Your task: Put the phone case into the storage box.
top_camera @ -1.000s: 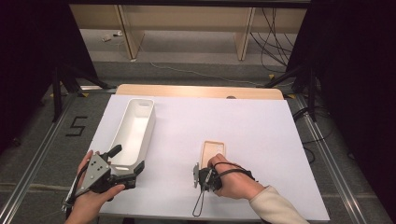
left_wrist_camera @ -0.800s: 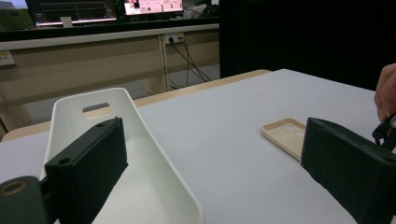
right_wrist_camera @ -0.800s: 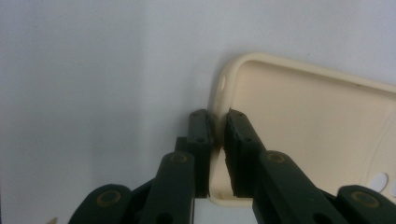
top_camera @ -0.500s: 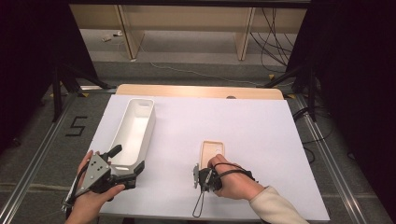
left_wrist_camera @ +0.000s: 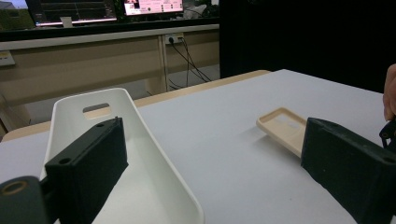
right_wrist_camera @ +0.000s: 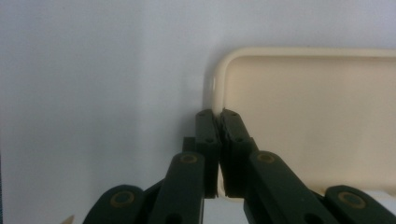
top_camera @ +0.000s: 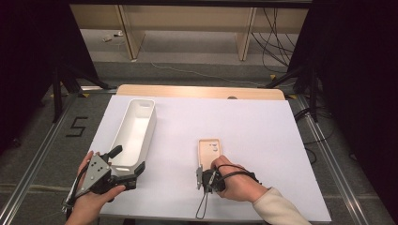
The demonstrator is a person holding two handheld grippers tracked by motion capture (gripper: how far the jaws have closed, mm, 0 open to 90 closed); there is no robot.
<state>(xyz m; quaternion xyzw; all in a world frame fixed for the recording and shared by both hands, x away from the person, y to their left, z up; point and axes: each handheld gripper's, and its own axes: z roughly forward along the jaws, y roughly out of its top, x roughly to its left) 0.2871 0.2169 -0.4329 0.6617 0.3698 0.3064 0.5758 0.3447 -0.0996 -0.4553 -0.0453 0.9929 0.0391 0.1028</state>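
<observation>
A beige phone case (top_camera: 209, 149) lies hollow side up on the white table, right of centre. My right gripper (top_camera: 203, 168) is at the case's near left corner. In the right gripper view its jaws have just been closing and now pinch the case's rim (right_wrist_camera: 219, 93); the right gripper (right_wrist_camera: 218, 114) is shut on it. A long white bin (top_camera: 149, 123) lies at the left. My left gripper (top_camera: 126, 160) stands open at the bin's near end. In the left gripper view (left_wrist_camera: 212, 140), one jaw hangs over the bin (left_wrist_camera: 154, 154) and the other near the case (left_wrist_camera: 285, 127).
The white sheet (top_camera: 267, 136) covers the table, with a wooden strip (top_camera: 197, 91) at its far edge. Beyond it, cables (top_camera: 277, 37) trail on the floor beside bench legs. Black stands and dark curtains flank both sides.
</observation>
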